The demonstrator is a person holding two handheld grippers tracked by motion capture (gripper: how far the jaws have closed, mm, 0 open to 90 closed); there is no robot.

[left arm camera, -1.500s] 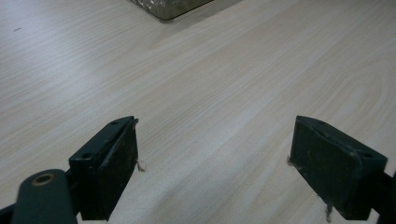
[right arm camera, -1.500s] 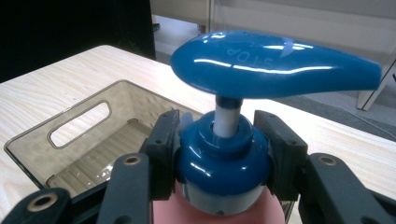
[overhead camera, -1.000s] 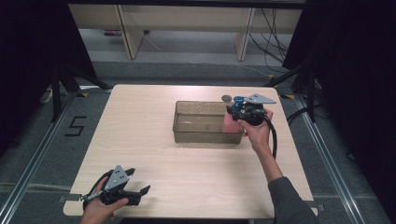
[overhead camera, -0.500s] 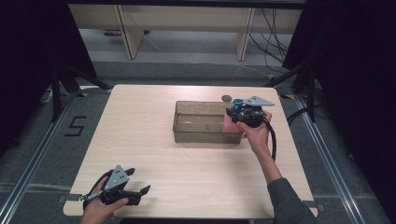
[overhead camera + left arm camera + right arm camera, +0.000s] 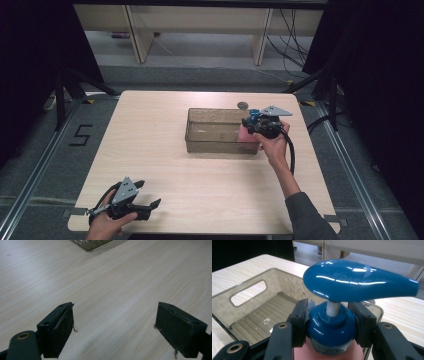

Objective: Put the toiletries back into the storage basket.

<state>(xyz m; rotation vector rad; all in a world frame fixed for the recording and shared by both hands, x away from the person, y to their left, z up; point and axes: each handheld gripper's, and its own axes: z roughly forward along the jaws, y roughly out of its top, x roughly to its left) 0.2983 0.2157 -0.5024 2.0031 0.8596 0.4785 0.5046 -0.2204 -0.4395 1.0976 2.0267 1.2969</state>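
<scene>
At the right end of the clear bin (image 5: 215, 131), a pink pump bottle (image 5: 246, 133) hangs in the right gripper (image 5: 331, 326), whose two black jaws are clamped on either side of the blue collar just under the pump head (image 5: 359, 281). From the right gripper view the bottle stands upright, its pink shoulder just visible below the collar, and the bin's ribbed floor and cut-out handle lie beyond and below it. From the high view the bottle sits at the bin's right wall, partly inside the rim — whether its base already rests on the floor of the bin I cannot tell, since the gripper and hand (image 5: 272, 142) cover that corner.

My reading is that the work is placing this bottle into the bin, and that it is nearly done: the carry is over, the bottle is at or within the container, and what is left is the last bit of lowering, if any, then letting go and drawing the gripper clear without tipping the bottle.

Nothing else seems to lie in the bin. A small dark round object (image 5: 243, 105) rests on the table (image 5: 150, 125) just behind the bin's far rim.

Well apart, at the near left corner of the table, the left gripper (image 5: 145, 202) idles — its jaws spread wide over bare wood, holding nothing.
</scene>
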